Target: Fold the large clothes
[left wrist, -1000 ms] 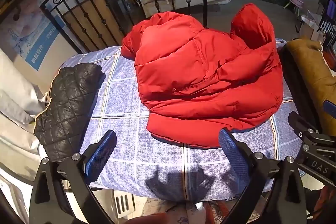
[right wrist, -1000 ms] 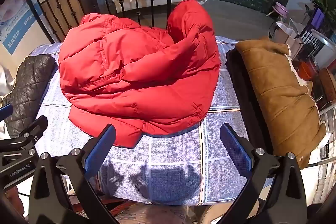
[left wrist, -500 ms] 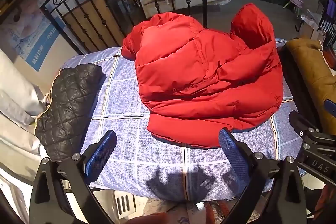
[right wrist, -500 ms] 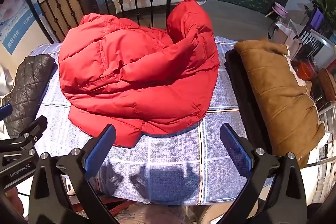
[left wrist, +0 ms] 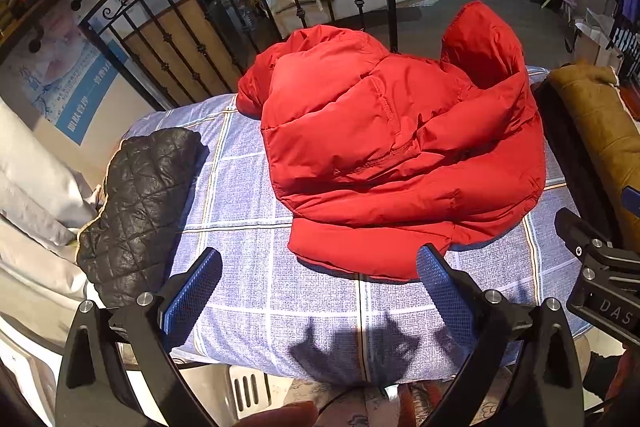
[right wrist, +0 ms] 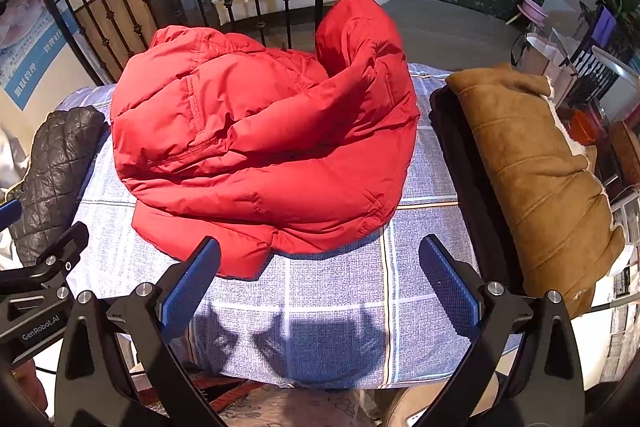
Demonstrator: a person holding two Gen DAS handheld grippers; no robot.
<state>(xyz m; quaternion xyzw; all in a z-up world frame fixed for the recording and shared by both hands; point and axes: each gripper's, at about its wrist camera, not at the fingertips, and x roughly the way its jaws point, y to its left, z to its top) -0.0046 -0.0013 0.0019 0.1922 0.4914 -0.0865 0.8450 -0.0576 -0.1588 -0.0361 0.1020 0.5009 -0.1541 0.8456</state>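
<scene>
A red puffer jacket (left wrist: 392, 155) lies crumpled in a heap on a table covered with a blue checked cloth (left wrist: 248, 267); it also shows in the right wrist view (right wrist: 260, 147). Its hood stands up at the far side. My left gripper (left wrist: 320, 291) is open and empty, held over the table's near edge, just short of the jacket's hem. My right gripper (right wrist: 320, 279) is open and empty, also at the near edge, with its left fingertip close to the hem.
A black quilted jacket (left wrist: 140, 211) lies folded at the table's left edge. A brown suede coat (right wrist: 532, 167) lies on a dark garment at the right edge. A black iron railing (left wrist: 200, 27) stands behind the table.
</scene>
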